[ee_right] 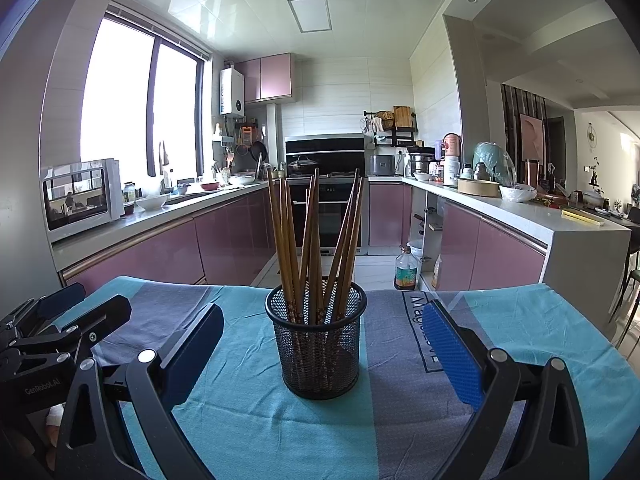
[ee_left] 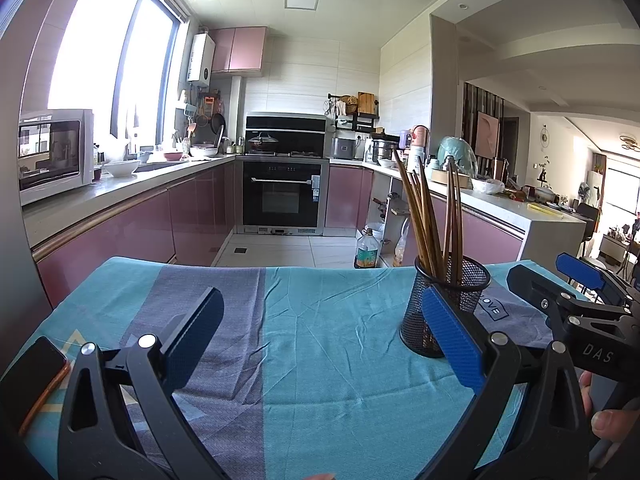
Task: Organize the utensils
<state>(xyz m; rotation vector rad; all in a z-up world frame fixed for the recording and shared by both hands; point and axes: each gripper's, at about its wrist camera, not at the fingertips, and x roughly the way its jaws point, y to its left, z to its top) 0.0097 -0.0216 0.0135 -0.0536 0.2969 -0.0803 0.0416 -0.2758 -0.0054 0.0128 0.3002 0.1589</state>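
Spread wide and holding nothing, the left gripper (ee_left: pixel 320 340) hovered low over a worktop (ee_left: pixel 340 320) draped in a teal and purple cloth (ee_right: pixel 248 420). At far left a dark phone (ee_left: pixel 28 376) lay on the cloth. Farther right, the black mesh holder (ee_right: pixel 316 344) stood upright on the cloth, the brown chopsticks (ee_right: pixel 312 240) fanned inside it. The right gripper (ee_right: pixel 320 348) was likewise open, its fingers (ee_right: pixel 452 356) flanking the holder without touching. Behind lay a kitchen with pink cabinets (ee_right: pixel 232 236) and a black oven (ee_left: pixel 282 196).
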